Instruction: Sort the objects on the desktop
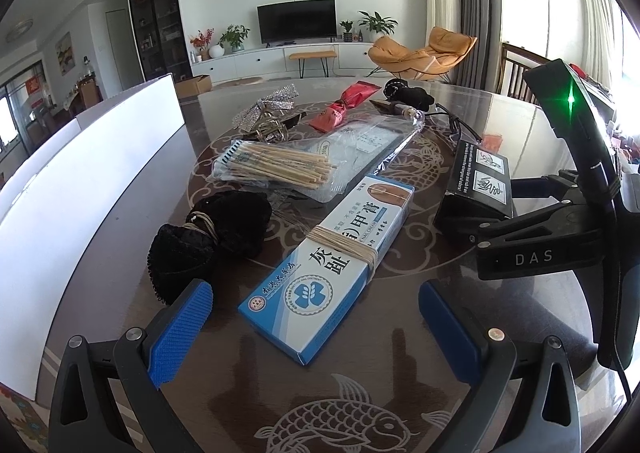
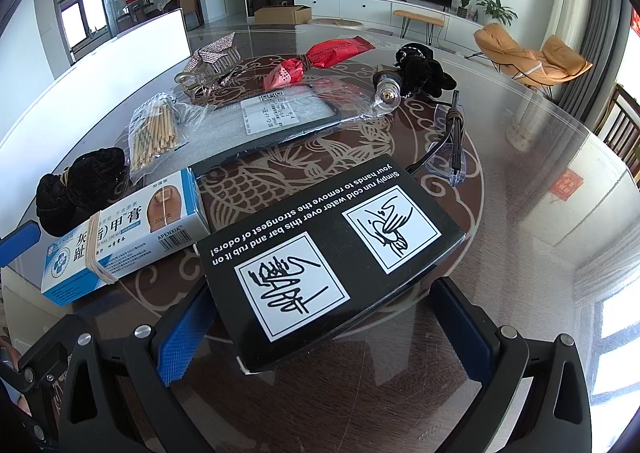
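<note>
- Black box (image 2: 332,265) lying between right gripper (image 2: 328,337) jaws, spread, left pad touching, long axis skewed across the gap
- Left gripper (image 1: 316,333) gaping, blue carton (image 1: 328,265) angling away ahead

Glass-topped table (image 1: 400,393) with fish motifs carried it all: blue-and-white cream box (image 1: 328,265) dead ahead of the left gripper, black scrunchie (image 1: 208,233) to its left, bagged sticks (image 1: 280,165) beyond, black box (image 2: 328,257) between the right gripper's fingers.
</note>
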`<state>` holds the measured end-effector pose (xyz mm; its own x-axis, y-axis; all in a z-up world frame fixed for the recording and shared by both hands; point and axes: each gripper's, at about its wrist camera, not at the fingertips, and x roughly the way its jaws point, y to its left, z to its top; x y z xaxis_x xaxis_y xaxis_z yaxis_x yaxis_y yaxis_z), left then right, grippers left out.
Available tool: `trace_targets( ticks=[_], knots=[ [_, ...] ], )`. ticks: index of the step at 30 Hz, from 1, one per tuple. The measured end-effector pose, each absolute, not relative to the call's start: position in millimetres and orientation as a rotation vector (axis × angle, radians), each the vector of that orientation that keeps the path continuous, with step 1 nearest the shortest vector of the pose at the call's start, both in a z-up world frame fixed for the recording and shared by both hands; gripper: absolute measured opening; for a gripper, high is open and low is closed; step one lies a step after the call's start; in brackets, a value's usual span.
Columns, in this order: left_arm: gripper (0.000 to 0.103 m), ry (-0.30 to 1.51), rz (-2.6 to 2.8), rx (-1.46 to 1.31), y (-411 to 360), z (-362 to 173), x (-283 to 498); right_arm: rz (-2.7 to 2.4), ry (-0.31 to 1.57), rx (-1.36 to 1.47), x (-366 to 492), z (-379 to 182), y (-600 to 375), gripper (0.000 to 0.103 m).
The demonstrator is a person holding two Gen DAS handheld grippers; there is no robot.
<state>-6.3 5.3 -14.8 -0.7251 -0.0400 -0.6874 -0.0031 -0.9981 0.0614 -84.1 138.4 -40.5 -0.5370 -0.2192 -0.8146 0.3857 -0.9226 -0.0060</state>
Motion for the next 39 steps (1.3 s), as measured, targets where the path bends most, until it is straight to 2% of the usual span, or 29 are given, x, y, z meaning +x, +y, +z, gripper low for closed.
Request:
trace_targets(
  ticks=[9, 19, 29, 39],
  knots=[
    [0.103, -0.036, -2.907, 1.16, -0.6, -15.5, -6.9, -2.472, 0.263, 1.273, -84.3, -40.5, 138.3, 0.103],
    [0.103, -0.111, -2.887, 1.175, 6.2, -17.9, -8.0, -2.472, 0.263, 1.273, -84.2, -40.5, 138.3, 0.103],
    [0.103, -0.065, -2.905, 1.172, 1.6, -16.0, -6.0, -2.472, 0.263, 1.273, -84.5, -40.7, 138.9, 0.103],
    [0.103, -0.108, -2.897, 1.166, 5.8, -16.3, -5.7, -2.472, 0.263, 1.273, -84.6, -40.8, 138.7, 0.103]
  ],
)
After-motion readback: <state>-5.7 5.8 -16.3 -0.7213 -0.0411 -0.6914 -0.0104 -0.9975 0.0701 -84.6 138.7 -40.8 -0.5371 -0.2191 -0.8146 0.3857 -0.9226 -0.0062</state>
